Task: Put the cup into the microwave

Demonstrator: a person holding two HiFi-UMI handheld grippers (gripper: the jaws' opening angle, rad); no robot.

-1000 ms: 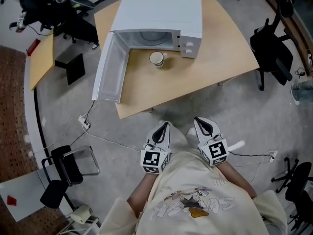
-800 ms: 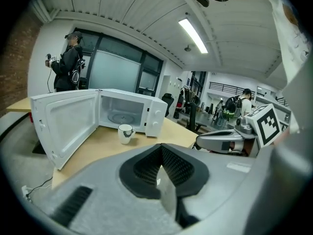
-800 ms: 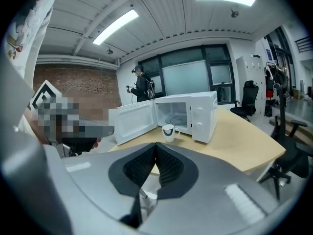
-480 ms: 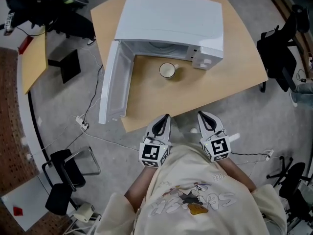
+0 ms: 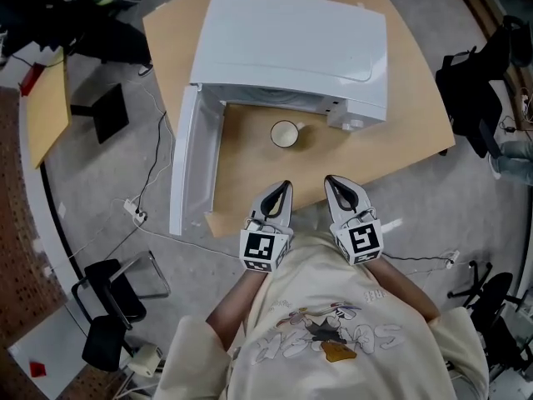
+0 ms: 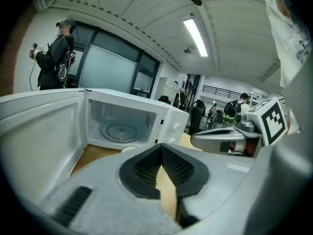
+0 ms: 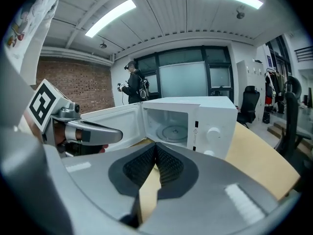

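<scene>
A white cup [image 5: 285,133] stands on the wooden table [image 5: 250,169], just in front of the white microwave [image 5: 291,48], whose door [image 5: 193,161] hangs open to the left. The empty cavity with its glass turntable [image 6: 120,130] faces me, and the turntable [image 7: 172,129] also shows in the right gripper view. Only the cup's rim [image 6: 129,149] peeks over the left gripper's jaws. Both grippers hover side by side at the table's near edge, short of the cup: the left gripper [image 5: 283,189] and the right gripper [image 5: 331,182] are shut with nothing held.
Office chairs [image 5: 475,82] stand right of the table and another chair [image 5: 112,294] at the lower left. Cables and a power strip [image 5: 136,213] lie on the floor left of the table. A person [image 6: 55,58] stands behind the microwave.
Both grippers have moved forward together from over the floor to the table's near edge, closer to the cup and microwave. Their jaws stayed shut.
</scene>
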